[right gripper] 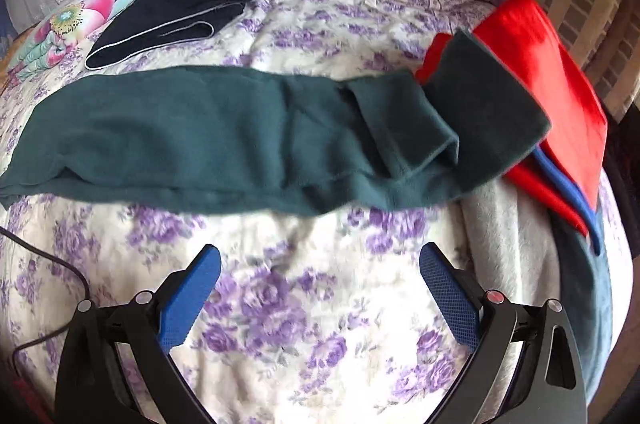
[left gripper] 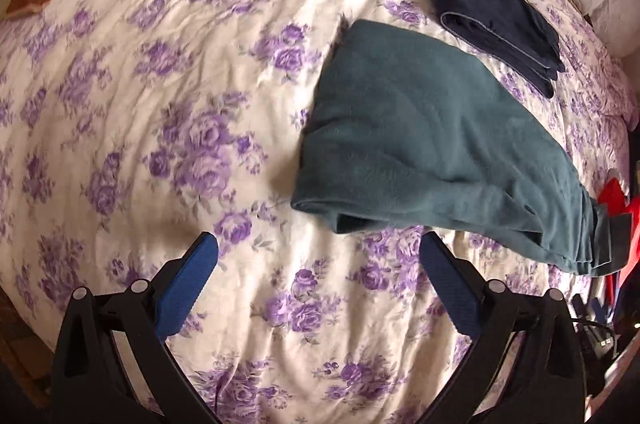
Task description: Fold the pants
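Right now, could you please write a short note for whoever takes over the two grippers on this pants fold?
Left gripper: open, empty, above the floral bedspread, short of the pants.
Right gripper: open, empty, also short of them.
Teal pants: lying in a long narrow strip across the bed, legs apparently doubled together; one end rests against a stack of red and blue cloth.
Dark navy garment: already folded, beyond the pants.
Left: probably fold the strip end to end, then set it aside.
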Available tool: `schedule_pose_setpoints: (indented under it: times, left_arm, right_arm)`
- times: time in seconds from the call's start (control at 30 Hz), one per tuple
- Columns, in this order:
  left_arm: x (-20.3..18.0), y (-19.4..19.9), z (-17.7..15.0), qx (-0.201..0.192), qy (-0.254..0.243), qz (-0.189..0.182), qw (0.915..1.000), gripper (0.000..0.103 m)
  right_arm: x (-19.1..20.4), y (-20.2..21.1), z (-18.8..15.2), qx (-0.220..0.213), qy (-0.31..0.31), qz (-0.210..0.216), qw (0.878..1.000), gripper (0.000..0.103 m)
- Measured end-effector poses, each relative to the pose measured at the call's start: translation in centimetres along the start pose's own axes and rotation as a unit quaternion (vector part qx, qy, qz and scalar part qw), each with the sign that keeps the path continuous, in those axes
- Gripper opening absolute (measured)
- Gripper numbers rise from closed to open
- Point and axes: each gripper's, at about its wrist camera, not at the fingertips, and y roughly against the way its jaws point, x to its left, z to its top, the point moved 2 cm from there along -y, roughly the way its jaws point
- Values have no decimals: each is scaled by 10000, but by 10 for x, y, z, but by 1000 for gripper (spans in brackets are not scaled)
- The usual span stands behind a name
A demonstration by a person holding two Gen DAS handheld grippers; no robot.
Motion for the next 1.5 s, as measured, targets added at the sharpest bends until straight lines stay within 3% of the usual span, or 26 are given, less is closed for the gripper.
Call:
schedule_pose_setpoints:
  times: [0.1, 0.13, 0.2, 0.3, 0.47, 0.5, 0.57, 0.6, 0.67, 0.77, 0.83, 0.9, 0.97, 1.0, 1.03, 1.07, 1.1, 1.13, 1.17, 1.2, 1.27, 1.37, 1.43, 1.5]
  left_arm:
    - [-9, -5, -6, 168, 12, -799, 9967, 98]
    - [-15, -8, -6, 230, -16, -987, 9949, 98]
    - [-27, -19, -1, 318, 9, -1210, 9921, 98]
    - [-33, -42, 8, 609, 399, -1523, 9857, 98]
    - [-27, -46, 33, 481, 1255, -1907, 9724, 97]
    - [-20, -45, 38, 368, 1433, -2033, 9679, 85]
    - [-8, -50, 45, 371, 1683, -1920, 9661, 50]
    - [0, -53, 47, 429, 1820, -1968, 9625, 39]
    - [11, -54, 49, 479, 1959, -2324, 9515, 29]
    - [12, -27, 51, 79, 1671, -2219, 9606, 18]
    - [8, 11, 55, -553, 1236, -2033, 9697, 13]
    - [-14, 65, 58, -1500, 312, -1420, 9780, 11]
    - [-39, 109, 54, -2431, -748, -680, 9647, 11]
    - [-48, 121, 48, -2729, -1124, -366, 9547, 13]
    - [-52, 122, 45, -2766, -1231, -234, 9528, 16]
    - [-48, 114, 44, -2575, -1170, -228, 9589, 33]
    - [-39, 99, 45, -2189, -1021, -257, 9700, 66]
    - [-25, 76, 45, -1617, -691, -283, 9840, 75]
    - [-5, 58, 44, -1176, -236, -370, 9921, 75]
    - [15, 44, 36, -812, 308, -546, 9947, 74]
    - [48, 29, 27, -486, 1174, -955, 9873, 74]
    - [70, 27, 18, -406, 1452, -1121, 9822, 75]
    - [73, 23, 20, -330, 1542, -1072, 9817, 81]
    - [84, 10, 14, -141, 1856, -1215, 9750, 86]
  right_arm:
    - [-12, -15, -23, 170, -519, 314, 9980, 100]
    - [-12, -17, -29, 52, -605, 314, 9977, 100]
    - [-7, -16, -34, -310, -502, 202, 9981, 100]
    - [-6, -16, -33, -292, -425, 151, 9986, 100]
    - [-7, -17, -32, -305, -457, 199, 9983, 100]
    - [-7, -18, -32, -304, -466, 210, 9982, 100]
    - [-7, -18, -32, -303, -469, 213, 9982, 100]
    - [-7, -19, -31, -301, -467, 208, 9982, 100]
    - [-8, -18, -32, -306, -468, 212, 9982, 100]
    - [-7, -18, -32, -307, -469, 213, 9982, 100]
    - [-7, -18, -31, -304, -468, 211, 9982, 100]
    - [-7, -18, -31, -306, -469, 212, 9982, 100]
    - [-7, -18, -32, -308, -468, 211, 9982, 100]
    - [-7, -18, -32, -309, -470, 214, 9982, 100]
    - [-7, -17, -32, -311, -471, 214, 9982, 100]
    - [-7, -17, -32, -312, -471, 213, 9982, 100]
    - [-7, -18, -32, -312, -476, 222, 9981, 100]
    - [-7, -18, -32, -316, -482, 230, 9981, 100]
    - [-7, -17, -32, -317, -483, 232, 9981, 100]
    - [-7, -17, -32, -317, -490, 245, 9980, 100]
    - [-8, -17, -31, -322, -490, 249, 9980, 100]
    - [-8, -17, -32, -321, -478, 230, 9981, 100]
    - [-8, -17, -33, -320, -487, 242, 9980, 100]
    - [-8, -17, -33, -316, -484, 237, 9980, 100]
